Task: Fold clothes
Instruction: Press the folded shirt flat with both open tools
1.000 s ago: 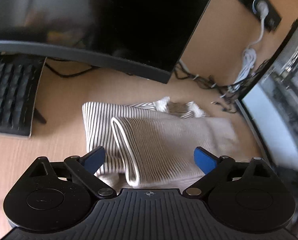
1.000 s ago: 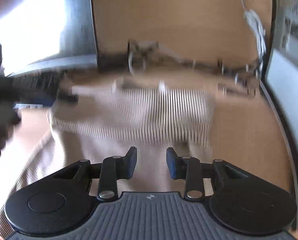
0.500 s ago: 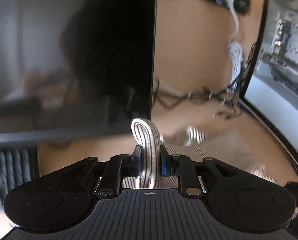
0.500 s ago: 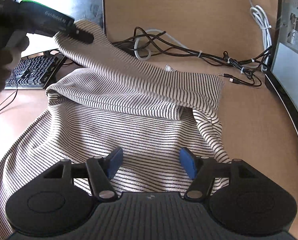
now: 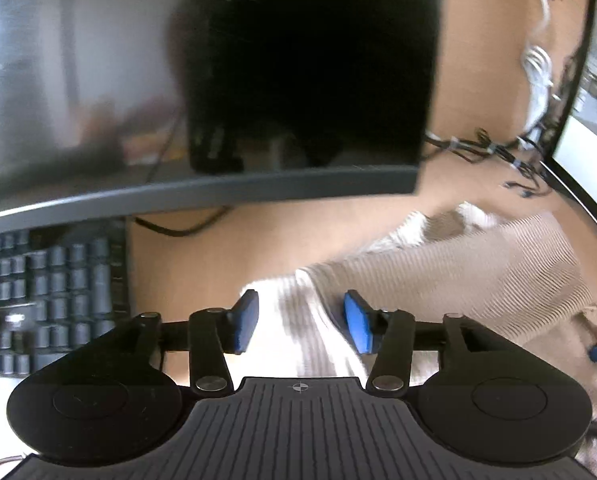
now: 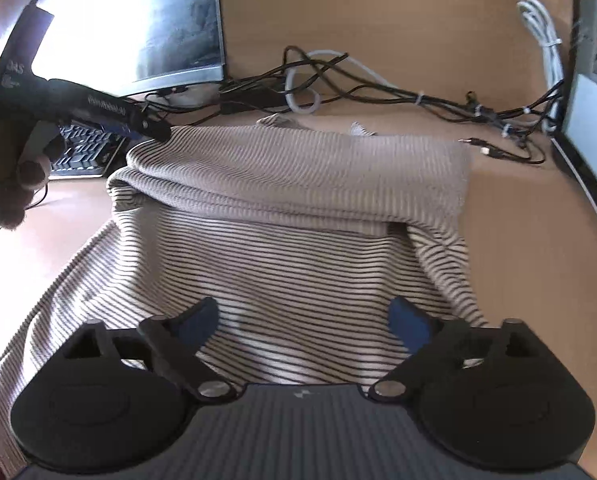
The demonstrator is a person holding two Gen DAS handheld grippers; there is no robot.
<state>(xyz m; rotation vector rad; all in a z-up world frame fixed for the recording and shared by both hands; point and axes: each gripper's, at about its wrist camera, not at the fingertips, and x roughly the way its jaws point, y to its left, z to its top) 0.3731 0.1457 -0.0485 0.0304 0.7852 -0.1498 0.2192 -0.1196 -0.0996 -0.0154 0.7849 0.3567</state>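
- The counter carries a monitor, a keyboard and tangled cables.
- The striped garment lies between them, its long axis running from the right camera toward the cables, top flap folded crosswise.
- Right hand-held gripper: jaws opening wide above the stripes, gripping nothing.
- Left hand-held gripper: jaws opening, cloth between them, unpinched.

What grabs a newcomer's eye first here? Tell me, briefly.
The striped garment fills the middle of the desk, its top part folded over toward the near side. Behind it lies a tangle of cables, with a monitor and keyboard at the back left. The left gripper hovers at the garment's far left corner, its jaws opening, while the right gripper, also opening, holds nothing.
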